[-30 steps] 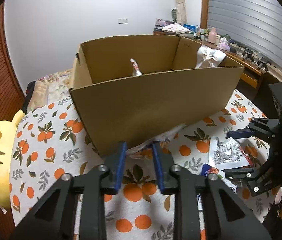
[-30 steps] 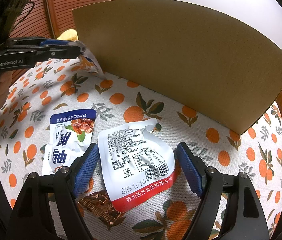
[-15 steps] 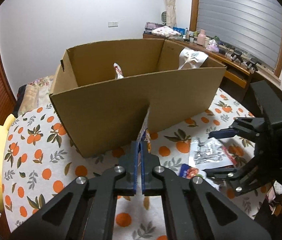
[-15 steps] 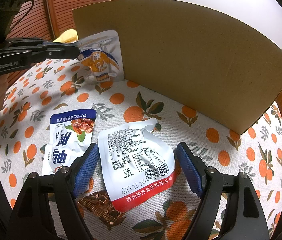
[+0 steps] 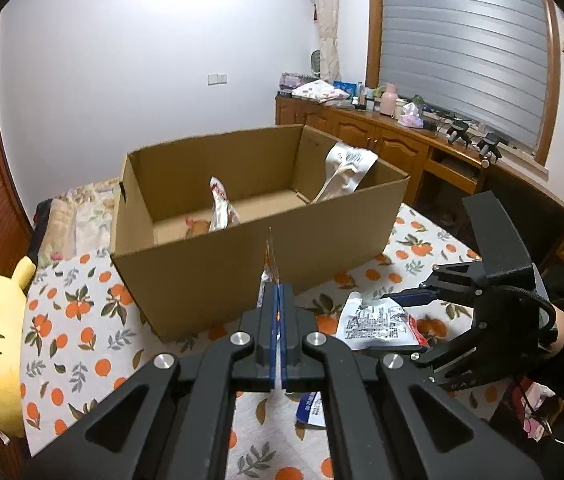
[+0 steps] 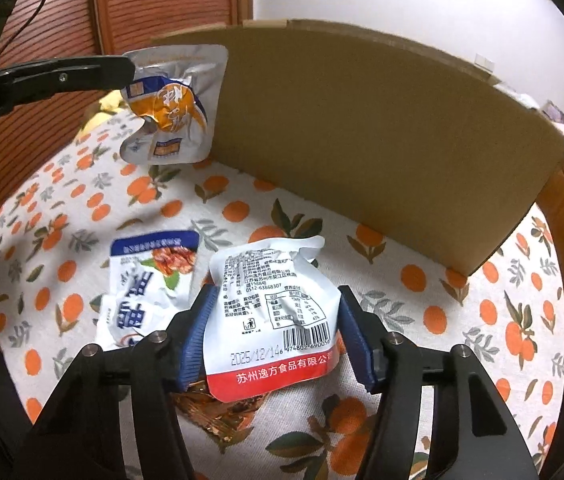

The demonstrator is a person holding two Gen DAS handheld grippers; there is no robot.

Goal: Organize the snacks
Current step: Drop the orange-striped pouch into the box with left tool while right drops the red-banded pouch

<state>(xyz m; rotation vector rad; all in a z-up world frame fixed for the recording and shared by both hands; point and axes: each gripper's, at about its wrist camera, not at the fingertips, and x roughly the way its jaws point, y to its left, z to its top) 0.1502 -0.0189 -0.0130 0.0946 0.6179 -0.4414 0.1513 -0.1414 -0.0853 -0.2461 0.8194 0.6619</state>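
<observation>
Pouch lifted clear of the desk since a second ago – left gripper fingers clamped on it, near box. Right gripper fingers closing around white packet – not yet gripped.

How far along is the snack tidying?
Partway. Two packets already sit in the cardboard box. The left gripper holds an orange-and-silver packet lifted beside it. The right gripper's jaws are closing around the white packet. The blue packet and a copper wrapper remain.
</observation>
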